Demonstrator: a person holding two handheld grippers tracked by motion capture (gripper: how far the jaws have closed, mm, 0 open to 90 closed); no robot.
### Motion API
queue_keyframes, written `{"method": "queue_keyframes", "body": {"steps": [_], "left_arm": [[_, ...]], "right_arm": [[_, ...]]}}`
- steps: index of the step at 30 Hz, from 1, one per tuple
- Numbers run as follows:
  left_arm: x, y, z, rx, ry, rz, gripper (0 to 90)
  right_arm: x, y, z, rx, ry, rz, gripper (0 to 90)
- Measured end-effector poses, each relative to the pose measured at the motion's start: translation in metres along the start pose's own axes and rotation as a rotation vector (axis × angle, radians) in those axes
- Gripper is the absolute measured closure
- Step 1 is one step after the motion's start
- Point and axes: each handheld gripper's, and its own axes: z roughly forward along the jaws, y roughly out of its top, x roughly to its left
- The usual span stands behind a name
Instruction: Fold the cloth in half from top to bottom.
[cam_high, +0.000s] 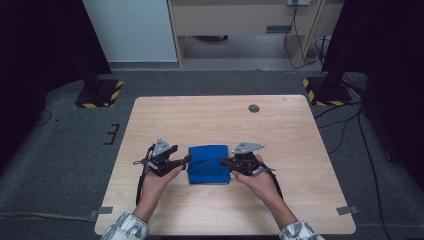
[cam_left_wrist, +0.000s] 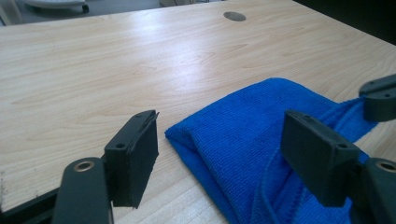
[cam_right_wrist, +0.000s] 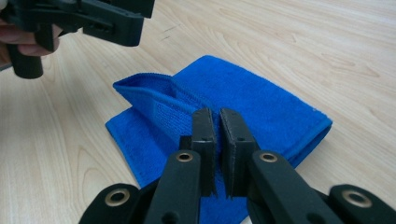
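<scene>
That folded blue microfiber cloth (cam_high: 209, 164) sitting around 6 o'clock on the surface (cam_high: 210, 115) looks super light and floppy, so I'd pinch a hemmed edge; left claw (cam_high: 187, 159) is spread apart at its 9 o'clock side, right claw (cam_high: 223, 161) squeezed together over its 3 o'clock edge.

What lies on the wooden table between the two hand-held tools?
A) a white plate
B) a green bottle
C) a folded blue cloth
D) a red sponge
C: a folded blue microfibre cloth lies on the light wooden table, between the left tool and the right tool.
</scene>
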Motion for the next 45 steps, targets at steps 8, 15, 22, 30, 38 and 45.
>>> {"method": "queue_keyframes", "body": {"steps": [8, 15, 22, 30, 38, 45], "left_arm": [[0.004, -0.003, 0.005, 0.024, 0.016, -0.027, 19.1], [0.006, -0.005, 0.005, 0.027, 0.027, -0.035, 17.0], [0.007, -0.007, 0.005, 0.031, 0.034, -0.033, 16.9], [0.006, -0.008, 0.006, 0.037, 0.041, -0.027, 16.7], [0.005, -0.01, 0.008, 0.047, 0.045, -0.018, 16.1], [0.005, -0.01, 0.007, 0.05, 0.044, -0.014, 15.8]], "right_arm": [[0.001, -0.008, -0.002, 0.008, 0.01, -0.005, 85.2], [0.003, -0.007, -0.004, -0.007, 0.016, -0.003, 85.1], [0.007, -0.01, -0.008, 0.002, 0.022, -0.02, 84.5], [0.014, -0.02, -0.005, 0.057, -0.001, -0.085, 80.7], [0.014, -0.027, -0.006, 0.063, -0.001, -0.075, 78.8], [0.015, -0.032, -0.006, 0.079, -0.006, -0.072, 75.0]]}}
